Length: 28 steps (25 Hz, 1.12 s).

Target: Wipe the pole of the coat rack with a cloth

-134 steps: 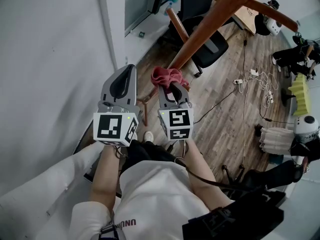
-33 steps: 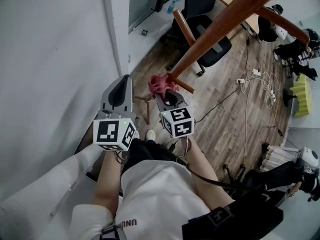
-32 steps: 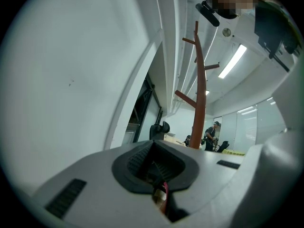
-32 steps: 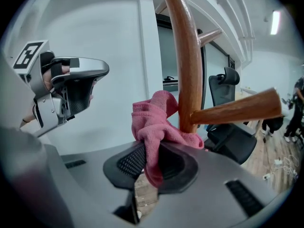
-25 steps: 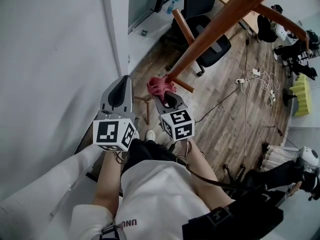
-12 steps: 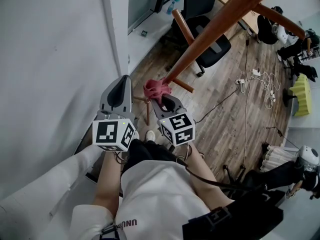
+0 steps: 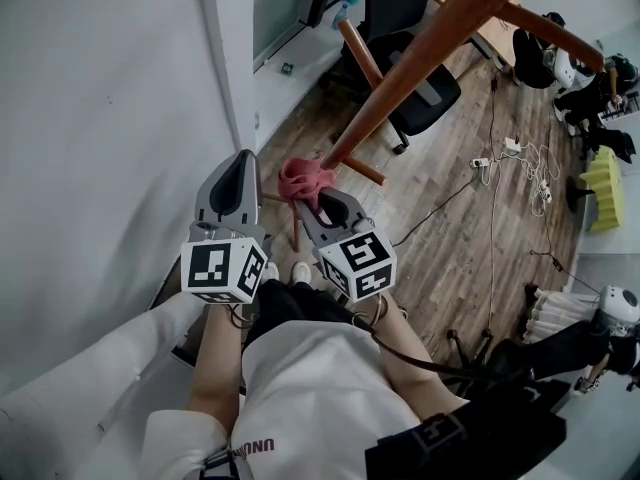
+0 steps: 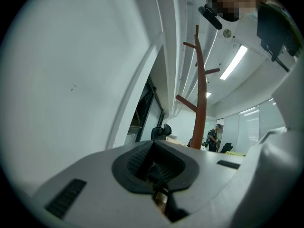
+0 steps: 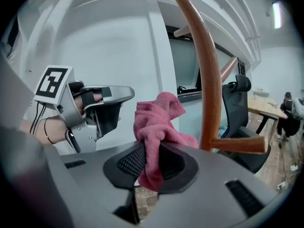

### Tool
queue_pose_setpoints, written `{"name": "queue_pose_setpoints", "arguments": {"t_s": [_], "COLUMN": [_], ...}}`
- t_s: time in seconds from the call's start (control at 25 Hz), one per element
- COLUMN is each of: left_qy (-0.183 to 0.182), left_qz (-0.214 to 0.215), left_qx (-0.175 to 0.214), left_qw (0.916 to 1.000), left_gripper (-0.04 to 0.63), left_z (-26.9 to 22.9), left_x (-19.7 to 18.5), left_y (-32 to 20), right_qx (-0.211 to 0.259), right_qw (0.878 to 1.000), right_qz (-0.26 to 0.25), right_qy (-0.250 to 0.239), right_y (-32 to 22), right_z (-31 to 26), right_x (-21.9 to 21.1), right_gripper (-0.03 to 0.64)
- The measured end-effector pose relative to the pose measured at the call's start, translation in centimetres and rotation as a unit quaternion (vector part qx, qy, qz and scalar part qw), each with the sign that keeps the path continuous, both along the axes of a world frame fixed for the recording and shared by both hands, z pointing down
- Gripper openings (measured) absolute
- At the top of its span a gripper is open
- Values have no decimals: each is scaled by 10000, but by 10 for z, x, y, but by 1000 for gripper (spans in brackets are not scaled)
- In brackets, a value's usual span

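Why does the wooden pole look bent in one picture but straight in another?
Right gripper view: the wide-angle lens bows the pole near the cloth; head view: the pole runs straight; left gripper view: black rounded corners, bright ceiling light.

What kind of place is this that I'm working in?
Most likely an office: a black office chair by a wooden desk, and a power strip with cables on the wood floor.

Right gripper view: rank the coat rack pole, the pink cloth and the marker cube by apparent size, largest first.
1 and 2. pole and cloth: too alike to rank. The pole runs longer but is thin, and the cloth sits close to the camera.
3. marker cube: clearly smallest.
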State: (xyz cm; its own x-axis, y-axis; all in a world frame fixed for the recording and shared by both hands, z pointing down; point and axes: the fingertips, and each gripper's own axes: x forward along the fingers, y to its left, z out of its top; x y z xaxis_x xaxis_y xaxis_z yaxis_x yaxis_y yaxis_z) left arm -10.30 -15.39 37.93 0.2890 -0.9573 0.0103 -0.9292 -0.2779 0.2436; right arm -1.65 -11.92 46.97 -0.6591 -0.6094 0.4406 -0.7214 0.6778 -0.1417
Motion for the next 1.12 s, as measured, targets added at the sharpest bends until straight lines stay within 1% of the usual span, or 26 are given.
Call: {"name": "queue_pose_setpoints", "arguments": {"t_s": [0.32, 0.56, 0.68, 0.8, 0.92, 1.12], "left_qy": [28, 49, -4, -71, -108, -145], "left_qz": [-124, -25, 5, 54, 100, 158], "left_qx": [154, 289, 412, 494, 565, 667], "left_qw": [9998, 9996, 9992, 9987, 9983, 9975], "left_gripper": [14, 14, 14, 14, 14, 14], "left_z": [-16, -30, -38, -45, -52, -60], "left_x": [-4, 3, 7, 12, 16, 22], "left_y": [1, 2, 4, 4, 5, 8], "right_qx": [467, 957, 1245, 1514, 1732, 1977], "right_qw": [9979, 9922, 9887, 9848, 9794, 9721], "right_qz": [-38, 86, 123, 268, 495, 808], "right_qy": [-458, -792, -831, -812, -915, -970], "right_y": [-1, 0, 2, 0, -3, -10], "right_z": [-58, -106, -128, -146, -165, -183], "right_x": [2, 17, 26, 40, 57, 85], "right_gripper": [72, 72, 72, 72, 72, 72]}}
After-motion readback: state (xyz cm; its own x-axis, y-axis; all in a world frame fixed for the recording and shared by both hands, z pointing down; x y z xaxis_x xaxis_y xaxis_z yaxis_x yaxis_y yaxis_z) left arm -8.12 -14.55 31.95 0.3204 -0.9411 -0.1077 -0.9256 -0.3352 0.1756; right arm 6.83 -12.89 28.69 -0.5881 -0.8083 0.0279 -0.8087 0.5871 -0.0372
